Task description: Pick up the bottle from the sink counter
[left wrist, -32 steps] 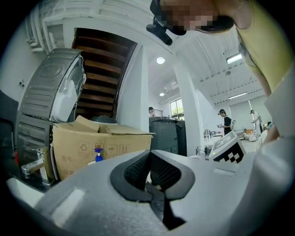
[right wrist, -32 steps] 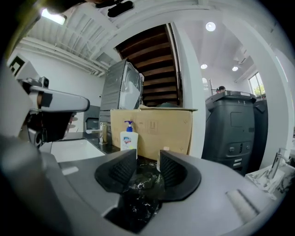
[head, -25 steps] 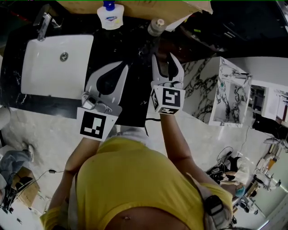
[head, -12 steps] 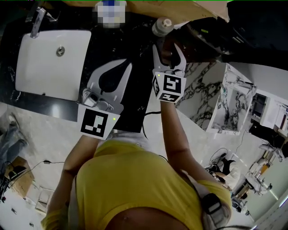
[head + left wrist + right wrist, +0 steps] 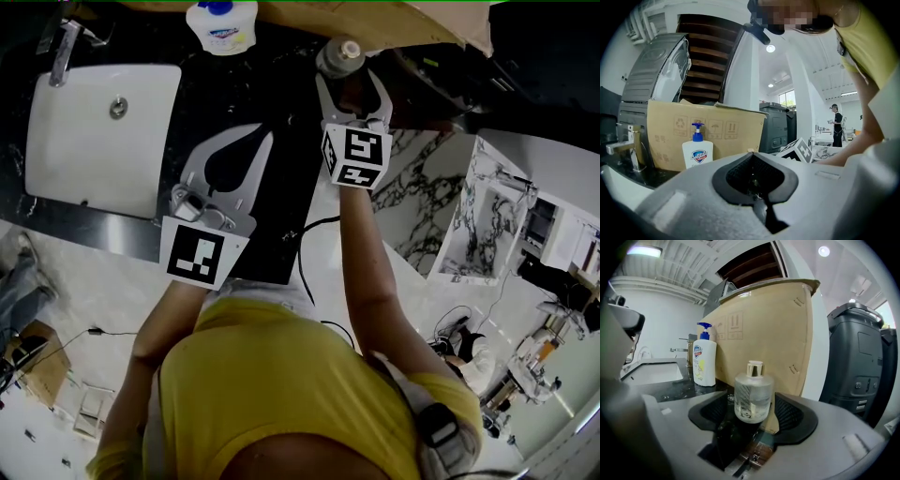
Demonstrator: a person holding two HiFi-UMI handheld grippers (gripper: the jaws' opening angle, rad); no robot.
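Head view, with left and right gripper views. A black, white-veined stone counter (image 5: 281, 202) carries a white rectangular sink basin (image 5: 94, 141) at its left end, with a chrome tap (image 5: 59, 52) at the basin's back left corner.

The task's object, a round frosted-glass bottle with a pale metallic cap (image 5: 338, 56) (image 5: 753, 397), stands upright by the back edge of the counter, well to the right of the basin. It is close in front of a brown cardboard panel (image 5: 375, 23) (image 5: 773, 333) that runs along that edge.

A white pump bottle of hand soap with a blue pump head (image 5: 221, 25) (image 5: 705, 363) (image 5: 697, 152) stands against the same panel, between the basin's back right corner and the glass bottle.

The right gripper (image 5: 350, 84) (image 5: 753, 417) reaches to the back edge. Its jaws are spread and opening, with the glass bottle between the two dark ribbed pads (image 5: 794, 416). A narrow gap shows on the left side, and on the right contact cannot be told.

The left gripper (image 5: 265, 136) (image 5: 750, 155) hangs over the middle of the counter, just right of the basin. Its jaws are pressed together at the tips, with nothing between them.

A person in a yellow shirt (image 5: 281, 394) holds both grippers.
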